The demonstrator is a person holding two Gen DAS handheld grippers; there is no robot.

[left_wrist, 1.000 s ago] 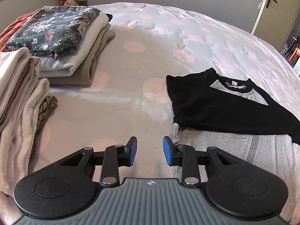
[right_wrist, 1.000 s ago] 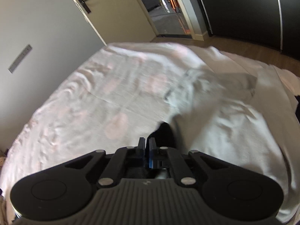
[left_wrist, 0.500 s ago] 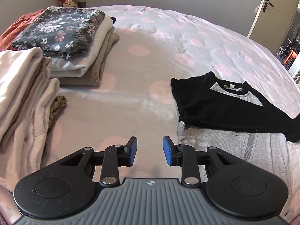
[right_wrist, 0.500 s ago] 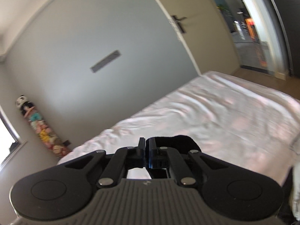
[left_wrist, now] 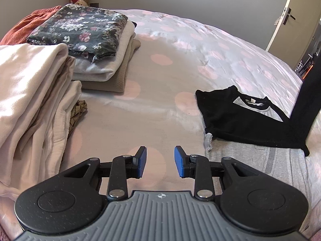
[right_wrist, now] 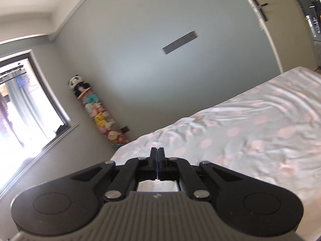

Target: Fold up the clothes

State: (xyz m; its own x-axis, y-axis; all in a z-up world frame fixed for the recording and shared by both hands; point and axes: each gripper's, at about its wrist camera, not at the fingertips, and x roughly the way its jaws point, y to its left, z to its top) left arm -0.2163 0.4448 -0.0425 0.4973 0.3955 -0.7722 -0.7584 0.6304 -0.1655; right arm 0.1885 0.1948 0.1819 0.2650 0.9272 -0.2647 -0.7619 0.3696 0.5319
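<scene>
A black and grey long-sleeved shirt (left_wrist: 236, 120) lies on the spotted bed cover (left_wrist: 160, 70), its grey body (left_wrist: 250, 160) toward me, one black sleeve folded across the chest. The other black sleeve (left_wrist: 307, 104) stands up stretched, running out of the left wrist view at the right edge. My left gripper (left_wrist: 160, 161) hovers open over bare cover just left of the shirt's hem, nothing between its blue pads. My right gripper (right_wrist: 157, 150) is raised and aimed at the far wall. Its pads are pressed together and no cloth shows between them.
A folded stack topped by a dark floral garment (left_wrist: 80, 28) sits at the back left, with an orange cloth (left_wrist: 24, 26) behind it. A loose cream pile (left_wrist: 30, 92) fills the left side. A door (left_wrist: 295, 14) stands at the right. A column of plush toys (right_wrist: 96, 110) and a window (right_wrist: 26, 104) are beyond the bed.
The right gripper swung up off the bed toward the wall, and the black cloth seen at its tips is gone from view. The right-hand black sleeve has risen. The left gripper drifted slightly.
</scene>
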